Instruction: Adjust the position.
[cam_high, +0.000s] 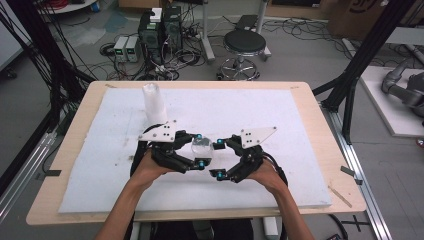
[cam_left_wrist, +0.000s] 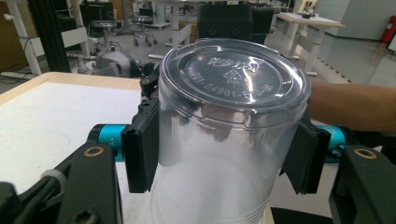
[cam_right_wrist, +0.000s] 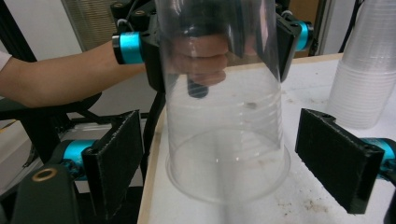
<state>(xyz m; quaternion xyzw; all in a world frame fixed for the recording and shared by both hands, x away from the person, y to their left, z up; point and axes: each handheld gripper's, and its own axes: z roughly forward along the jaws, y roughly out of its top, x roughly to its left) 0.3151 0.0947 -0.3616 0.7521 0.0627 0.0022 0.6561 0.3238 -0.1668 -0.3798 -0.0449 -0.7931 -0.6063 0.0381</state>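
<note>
Cup (cam_high: 201, 148) is the work item: clear plastic, held upside down near the front middle of the table (cam_high: 310, 107), base up, wide rim down. Largest first: white foam mat (cam_high: 280, 165) covers most of the tabletop; cup stack (cam_high: 154, 104) stands upright toward the back left, well apart from the held cup, also seen in right gripper view (cam_right_wrist: 362, 79). Left gripper (cam_left_wrist: 223, 156) is clenched on the cup, pads (cam_left_wrist: 140, 149) pressed flat to both sides of the wall just below the embossed base. In right gripper view the rim sits at or just above the mat near the table's front edge; can't tell if it touches. Right gripper (cam_right_wrist: 233, 163) is released, jaws spread wide w/ the cup's lower wall between them, pads apart from it on both sides. Progress, judged: one cup separated from the stack and secured by left, done. Handover or second grip by right is set up but not yet made. Left to do, prob.: close right on lower wall, then whatever placement follows; destination not evident. Risk: thin wall may flex if squeezed hard.
</note>
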